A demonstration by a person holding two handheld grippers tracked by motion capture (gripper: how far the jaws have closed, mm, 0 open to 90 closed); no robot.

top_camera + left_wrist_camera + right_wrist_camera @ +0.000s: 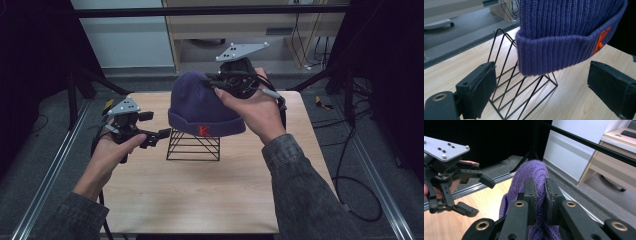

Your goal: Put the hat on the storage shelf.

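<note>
While left fingers (pixel 480 92) wide, right fingers (pixel 530 195) pinching beanie (pixel 534 173).

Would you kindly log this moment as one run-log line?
right gripper: shut on beanie crown | left gripper: open, beside wire stand | beanie: over stand | table: wood

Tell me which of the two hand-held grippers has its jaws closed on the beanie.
The right hand-held gripper: its jaws pinch the purple beanie at the crown, while the left hand-held gripper stands open, holding nothing.
</note>
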